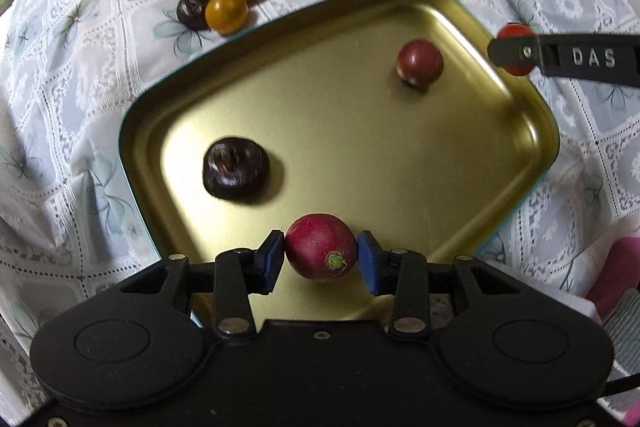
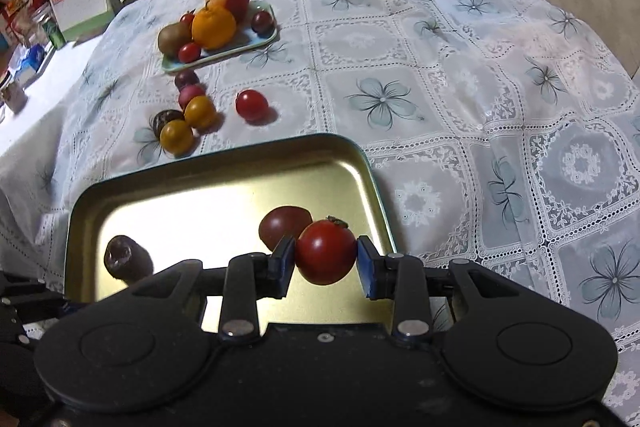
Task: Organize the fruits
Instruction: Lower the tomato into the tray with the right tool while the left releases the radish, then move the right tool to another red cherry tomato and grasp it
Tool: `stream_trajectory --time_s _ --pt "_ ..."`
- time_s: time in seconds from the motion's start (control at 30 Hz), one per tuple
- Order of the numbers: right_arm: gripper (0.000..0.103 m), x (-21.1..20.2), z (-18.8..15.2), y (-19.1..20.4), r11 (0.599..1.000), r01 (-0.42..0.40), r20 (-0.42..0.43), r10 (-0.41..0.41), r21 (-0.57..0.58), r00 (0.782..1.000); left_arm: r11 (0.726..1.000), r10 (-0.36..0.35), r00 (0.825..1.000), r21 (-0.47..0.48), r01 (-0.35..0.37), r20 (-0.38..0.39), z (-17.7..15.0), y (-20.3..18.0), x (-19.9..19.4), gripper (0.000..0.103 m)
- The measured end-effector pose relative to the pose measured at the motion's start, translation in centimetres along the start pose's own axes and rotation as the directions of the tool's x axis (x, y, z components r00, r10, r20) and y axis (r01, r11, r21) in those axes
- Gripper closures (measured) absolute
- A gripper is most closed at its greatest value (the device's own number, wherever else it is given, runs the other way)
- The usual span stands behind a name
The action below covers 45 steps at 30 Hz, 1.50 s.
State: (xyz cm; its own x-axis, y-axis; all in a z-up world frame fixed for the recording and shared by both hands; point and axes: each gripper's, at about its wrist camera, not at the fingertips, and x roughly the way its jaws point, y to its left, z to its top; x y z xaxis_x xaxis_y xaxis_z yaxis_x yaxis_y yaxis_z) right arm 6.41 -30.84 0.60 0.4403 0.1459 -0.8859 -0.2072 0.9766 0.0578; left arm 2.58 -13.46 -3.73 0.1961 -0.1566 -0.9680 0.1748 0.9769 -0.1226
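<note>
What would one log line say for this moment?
left gripper: holds radish | right gripper: holds tomato | both over gold tray

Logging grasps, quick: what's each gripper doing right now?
Left gripper: shut on a radish.
Right gripper: shut on a tomato.

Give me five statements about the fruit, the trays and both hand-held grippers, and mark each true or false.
1. The left hand-held gripper holds a pink-red fruit above the gold tray. True.
2. The right hand-held gripper is empty. False: it is shut on a red tomato.
3. Two fruits lie loose in the gold tray. True: a dark fruit and a reddish-brown fruit.
4. The orange lies on the tablecloth beside the gold tray. False: it sits on the small blue tray with other fruit.
5. The tablecloth between the trays holds no fruit. False: a cluster of small fruits lies there.
</note>
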Motion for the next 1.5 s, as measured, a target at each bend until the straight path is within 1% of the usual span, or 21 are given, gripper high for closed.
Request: stream_trajectory --time_s 0.03,0.2,0.5,0.57,0.67,0.73,0.87,1.2,1.37,1.5 --pt "0.067 -0.1 0.0 0.0 1.000 -0.007 0.002 0.007 -0.003 1.000 1.000 0.000 1.000 0.001 0.000 -0.004 -0.1 0.0 0.0 0.055" --pt "0.067 -0.8 0.1 0.2 1.000 -0.021 0.019 0.021 -0.008 1.000 1.000 0.010 1.000 -0.008 -0.010 -0.002 -0.5 0.0 -0.1 0.055" --pt "0.067 -0.3 0.6 0.1 1.000 -0.021 0.004 0.021 0.009 1.000 0.999 0.013 1.000 -0.029 -0.013 -0.012 -0.4 0.5 0.2 0.055" --pt "0.067 -0.4 0.6 0.0 1.000 -0.024 0.008 0.023 0.015 1.000 1.000 0.007 1.000 -0.028 -0.007 -0.001 -0.5 0.5 0.0 0.054" --pt "0.066 -0.5 0.7 -0.1 0.999 -0.035 0.012 0.035 0.022 0.999 1.000 -0.006 0.999 -0.024 0.007 0.035 -0.5 0.4 -0.7 0.053" --pt "0.066 -0.6 0.6 -0.1 0.999 -0.039 0.016 0.038 0.025 0.999 1.000 -0.002 0.999 -0.014 0.003 0.052 -0.4 0.3 -1.1 0.051" --pt "0.066 -0.5 0.7 -0.2 0.999 -0.043 0.010 0.042 0.029 0.999 1.000 0.013 0.997 -0.025 -0.011 0.074 -0.2 0.4 -1.6 0.051" --pt "0.066 0.1 0.9 0.0 0.999 -0.040 -0.013 0.041 0.026 0.999 0.997 0.050 0.995 -0.069 -0.044 0.086 0.5 1.7 -1.9 0.052" --pt "0.066 0.6 1.3 0.3 0.999 -0.041 -0.025 0.042 0.027 0.999 0.992 0.069 0.994 -0.111 -0.059 0.090 0.9 2.8 -1.9 0.052" --pt "0.066 0.9 2.0 0.3 0.997 -0.052 -0.025 0.053 0.057 0.998 0.987 0.080 0.992 -0.150 -0.066 0.093 1.5 4.1 -1.9 0.052"
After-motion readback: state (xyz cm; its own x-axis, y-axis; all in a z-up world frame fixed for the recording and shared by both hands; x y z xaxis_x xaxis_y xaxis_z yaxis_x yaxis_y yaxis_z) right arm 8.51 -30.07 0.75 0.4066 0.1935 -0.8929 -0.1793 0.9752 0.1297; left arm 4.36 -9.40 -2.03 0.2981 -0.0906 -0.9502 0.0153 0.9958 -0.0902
